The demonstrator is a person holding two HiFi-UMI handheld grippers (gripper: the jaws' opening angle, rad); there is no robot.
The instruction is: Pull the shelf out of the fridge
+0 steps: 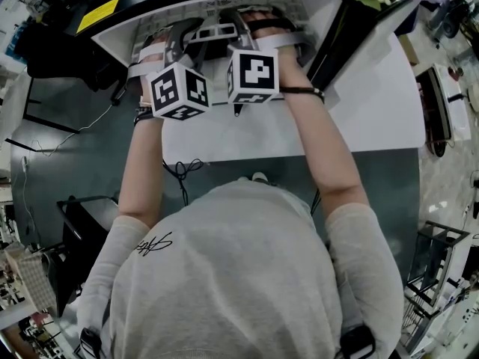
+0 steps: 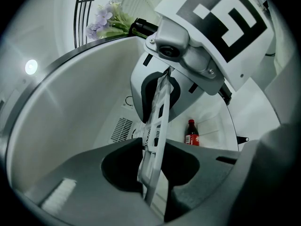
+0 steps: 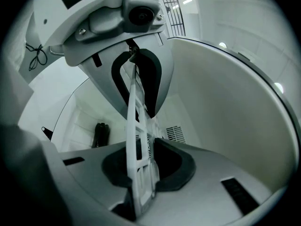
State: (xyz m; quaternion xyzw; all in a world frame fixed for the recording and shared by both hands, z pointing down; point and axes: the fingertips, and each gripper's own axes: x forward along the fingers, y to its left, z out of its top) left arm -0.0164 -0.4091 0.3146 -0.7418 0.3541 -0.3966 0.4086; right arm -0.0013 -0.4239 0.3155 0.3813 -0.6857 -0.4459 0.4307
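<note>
- Clamping the white shelf (image 2: 158, 108) edge-on, the left gripper (image 2: 153, 166) has its jaws nearly together, pinching the thin front rail.
- Just beside it, the right gripper (image 3: 140, 173) has its jaws drawn in tight on the same rail.
- Where it sits: the shelf is at the mouth of the fridge (image 1: 114, 33), and most of it seems to be inside.
- Risk: an uneven pull from the two hands could skew the shelf and jam it against the side walls.
- Risk: the thin lattice could slip from the pads or flex if levered upward.
- Risk: once clear of its supports the back edge may drop, perhaps striking the bottle (image 2: 191, 133) deeper inside.
</note>
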